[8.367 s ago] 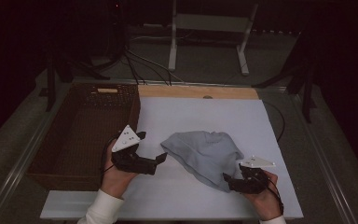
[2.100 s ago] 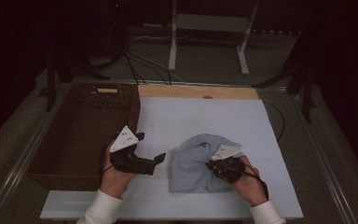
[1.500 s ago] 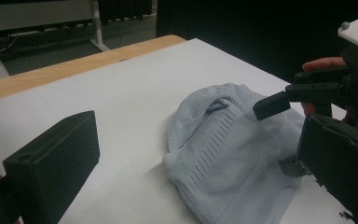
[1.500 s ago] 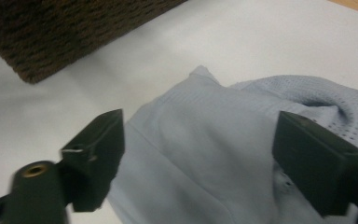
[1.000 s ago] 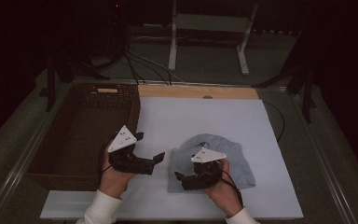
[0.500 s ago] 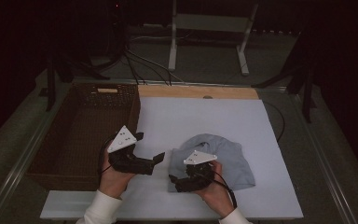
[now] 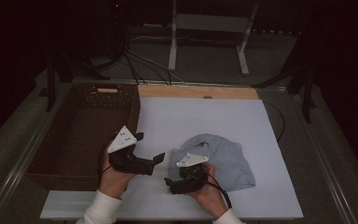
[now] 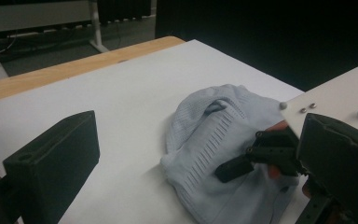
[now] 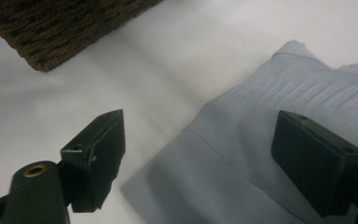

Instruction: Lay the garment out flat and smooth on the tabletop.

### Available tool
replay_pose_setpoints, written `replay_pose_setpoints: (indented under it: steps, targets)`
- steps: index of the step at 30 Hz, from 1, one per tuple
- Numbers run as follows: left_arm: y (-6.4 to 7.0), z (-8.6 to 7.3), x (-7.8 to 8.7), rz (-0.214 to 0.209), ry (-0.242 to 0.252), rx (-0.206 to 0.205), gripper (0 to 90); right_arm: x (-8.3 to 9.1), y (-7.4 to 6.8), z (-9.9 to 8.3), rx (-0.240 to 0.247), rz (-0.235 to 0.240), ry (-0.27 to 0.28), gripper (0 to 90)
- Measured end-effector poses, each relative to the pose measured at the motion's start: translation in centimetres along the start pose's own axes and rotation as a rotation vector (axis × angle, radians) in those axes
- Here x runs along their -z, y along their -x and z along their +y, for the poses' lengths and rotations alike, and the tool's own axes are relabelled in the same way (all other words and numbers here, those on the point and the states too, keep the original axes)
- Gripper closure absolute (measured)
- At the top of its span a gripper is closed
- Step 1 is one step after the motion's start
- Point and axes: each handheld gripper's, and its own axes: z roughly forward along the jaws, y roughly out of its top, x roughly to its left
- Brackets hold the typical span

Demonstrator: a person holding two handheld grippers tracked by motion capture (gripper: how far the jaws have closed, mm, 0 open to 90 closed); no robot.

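Grey-blue knit garment (image 7: pixel 219 159) now lying folded over on the white surface (image 7: pixel 205 116), right of the wicker basket (image 7: pixel 81 128), narrower than seconds ago when spread wider toward the right edge. Right hand-held gripper (image 7: pixel 173 183) carried across from the far right to the cloth's near-left corner, jaws standing wide apart over the ribbed hem, holding nothing; left hand-held gripper (image 7: pixel 157 159) parked just beside the garment, unmoved, jaws likewise open and empty. Probably one fold done, with a fresh grasp at the hem next, perhaps toward the basket.
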Motion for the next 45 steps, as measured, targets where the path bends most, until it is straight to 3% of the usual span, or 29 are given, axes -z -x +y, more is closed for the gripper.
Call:
replay_pose_setpoints:
  steps: [10,18,22,32,37,45]
  targets:
    - [0.0,0.0,0.1,0.001,0.000,0.001,0.1,-1.0,-0.3,-0.3,-0.003,-0.021,-0.037,22.7]
    - [-0.1,0.0,0.1,0.001,0.001,0.002,0.1,-1.6,-0.7,-0.6,-0.001,-0.029,-0.069,31.7]
    - [-0.1,0.0,0.1,0.001,0.000,0.003,0.1,-1.9,-1.2,-0.6,0.023,-0.055,-0.088,33.6]
    - [-0.2,0.0,0.2,0.006,0.003,0.005,0.1,-2.4,-1.5,-0.6,0.010,-0.090,-0.103,43.0]
    - [-0.2,0.0,0.2,0.006,0.003,0.006,0.1,-2.3,-1.5,-0.6,0.016,-0.116,-0.107,52.0]
    - [-0.3,0.0,0.2,0.008,0.002,0.006,0.1,-2.1,-1.5,-0.5,0.044,-0.132,-0.105,78.4]
